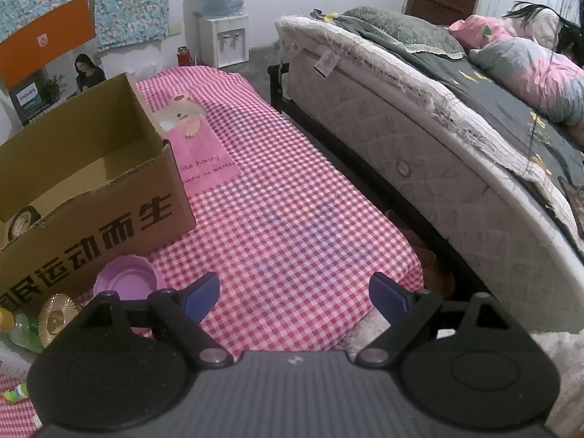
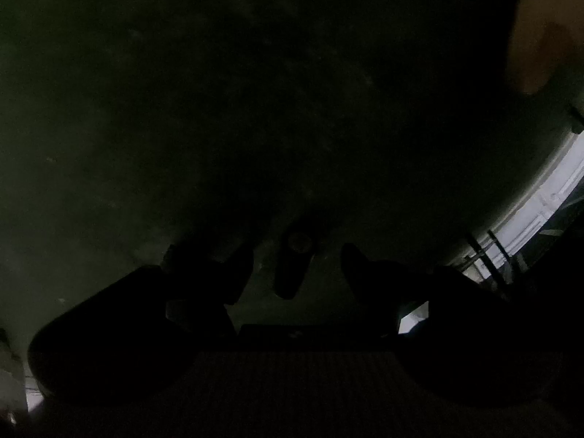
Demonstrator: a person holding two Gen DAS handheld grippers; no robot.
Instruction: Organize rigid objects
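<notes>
Left tool (image 1: 292, 297) hung wide open, empty, over pink gingham bench (image 1: 292, 197); cardboard box (image 1: 91, 182) at its left, purple bowl (image 1: 126, 281) beside box. Bed (image 1: 419, 138) right. Right tool (image 2: 297, 270) part-open in darkness, dark cylinder (image 2: 294, 262) between fingers; contact unclear.

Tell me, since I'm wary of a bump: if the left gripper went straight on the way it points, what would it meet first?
Probably the pink checked cloth: the open, empty left gripper points down at bare cloth, right of the cardboard box. Depth is unclear.

Home bedroom: bed (image 1: 419, 135), water dispenser (image 1: 228, 38).
</notes>
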